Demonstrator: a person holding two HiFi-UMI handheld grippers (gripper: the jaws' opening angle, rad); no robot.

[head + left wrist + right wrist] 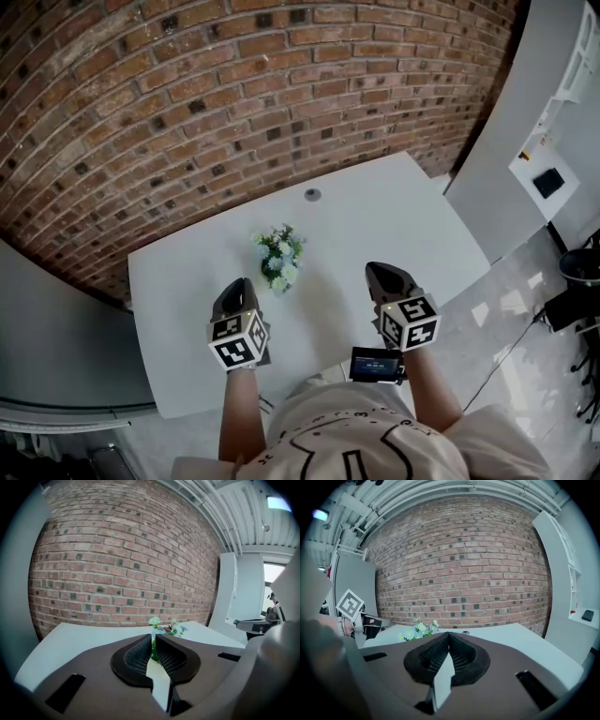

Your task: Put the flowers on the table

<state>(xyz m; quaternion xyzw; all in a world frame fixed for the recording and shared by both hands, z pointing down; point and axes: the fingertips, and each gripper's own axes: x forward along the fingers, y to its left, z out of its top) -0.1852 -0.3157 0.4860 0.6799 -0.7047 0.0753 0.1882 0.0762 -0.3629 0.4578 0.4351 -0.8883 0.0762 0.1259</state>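
A small bunch of white, pale blue and green flowers (pixel 278 258) stands upright on the white table (pixel 403 216), near its middle. My left gripper (pixel 240 284) hovers just short of it, to its near left, jaws drawn together to a thin slit with nothing held. In the left gripper view the flowers (pixel 167 627) show beyond the tips of the left gripper (pixel 153 638). My right gripper (pixel 380 272) is over the table to the flowers' right, shut and empty. The right gripper view has its tips (pixel 449 634) meeting and the flowers (pixel 420 629) off to the left.
A brick wall (pixel 234 84) runs behind the table. A round grey grommet (pixel 312 194) sits in the tabletop's far part. A white cabinet (pixel 525 112) stands to the right and a grey panel (pixel 47 328) to the left. A dark device (pixel 375 364) hangs at the person's waist.
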